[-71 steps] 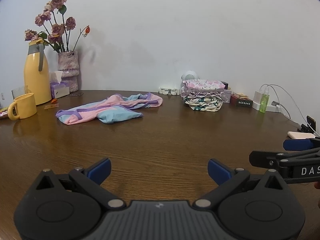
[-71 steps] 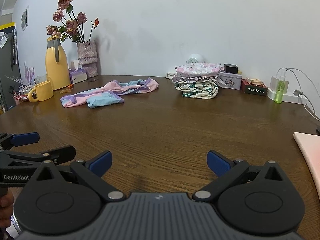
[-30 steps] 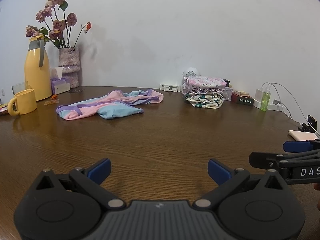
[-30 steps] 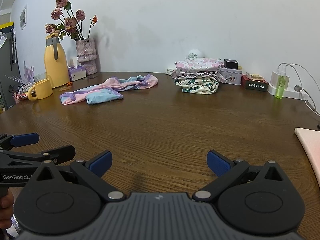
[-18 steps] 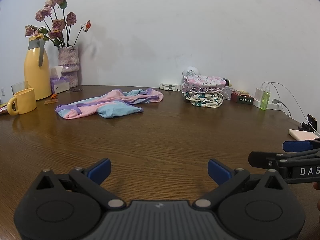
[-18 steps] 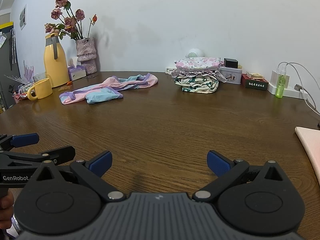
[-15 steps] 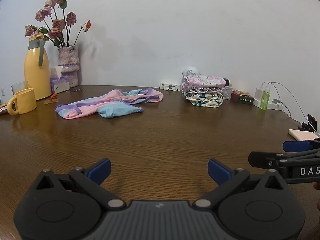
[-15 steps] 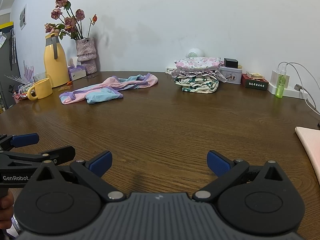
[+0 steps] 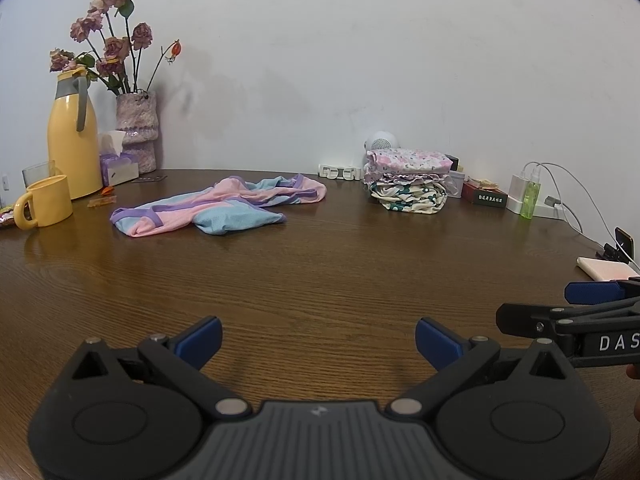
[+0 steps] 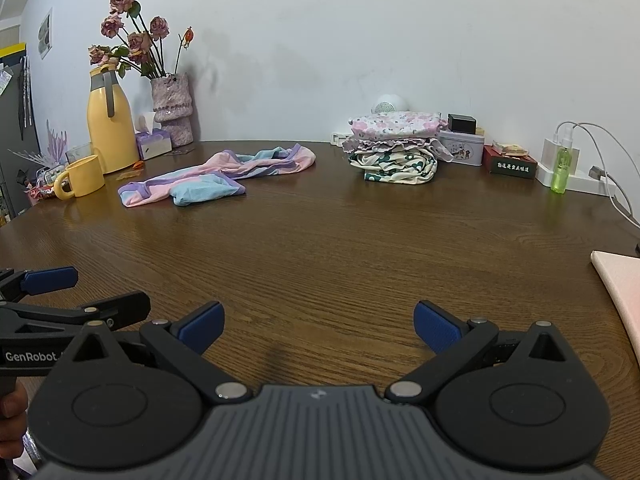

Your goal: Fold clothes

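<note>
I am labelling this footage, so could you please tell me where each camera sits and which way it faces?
Left wrist view: on the left gripper, low over the wooden table, facing the wall; its open blue fingers show, the right gripper at right.
Right wrist view: on the right gripper, facing likewise; open fingers, the left gripper and a hand at left.
Shared: the unfolded pink-and-blue garment, the folded clothes stack, the yellow mug.

Far left of the frame had a yellow thermos (image 9: 74,144) with a yellow mug (image 9: 44,206) just in front. A vase of dried roses (image 9: 136,136) stood behind, tissue box (image 9: 119,167) beside it. Over at the right edge sat a green bottle (image 9: 531,199) by a white charger (image 9: 519,193).
</note>
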Demonstrator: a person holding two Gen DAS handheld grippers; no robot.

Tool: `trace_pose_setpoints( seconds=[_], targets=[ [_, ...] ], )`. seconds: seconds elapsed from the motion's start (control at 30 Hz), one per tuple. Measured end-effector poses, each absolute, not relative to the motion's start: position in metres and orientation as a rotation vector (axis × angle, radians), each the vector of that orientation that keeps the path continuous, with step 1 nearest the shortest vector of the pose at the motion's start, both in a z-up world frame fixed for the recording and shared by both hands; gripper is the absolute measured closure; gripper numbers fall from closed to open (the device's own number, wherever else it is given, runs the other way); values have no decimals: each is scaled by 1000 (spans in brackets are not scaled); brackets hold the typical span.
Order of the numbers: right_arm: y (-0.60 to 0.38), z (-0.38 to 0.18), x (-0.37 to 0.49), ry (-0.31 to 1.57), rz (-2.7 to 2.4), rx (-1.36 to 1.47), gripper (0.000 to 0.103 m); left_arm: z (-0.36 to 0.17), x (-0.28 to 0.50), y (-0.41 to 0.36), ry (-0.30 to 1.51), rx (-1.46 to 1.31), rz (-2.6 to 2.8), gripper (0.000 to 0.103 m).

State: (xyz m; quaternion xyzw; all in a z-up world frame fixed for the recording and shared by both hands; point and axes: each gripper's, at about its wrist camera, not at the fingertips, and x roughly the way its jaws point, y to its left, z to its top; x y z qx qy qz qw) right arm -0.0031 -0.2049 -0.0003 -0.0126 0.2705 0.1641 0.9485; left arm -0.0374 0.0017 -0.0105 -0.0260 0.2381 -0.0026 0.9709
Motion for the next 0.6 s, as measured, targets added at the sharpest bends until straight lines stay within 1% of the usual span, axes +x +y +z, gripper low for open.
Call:
trace_pose_setpoints(
  seconds=[0.6],
  targets=[
    [-207, -1, -2, 549, 337, -22, 0, -9, -39, 2, 475, -49, -11, 0]
  ],
)
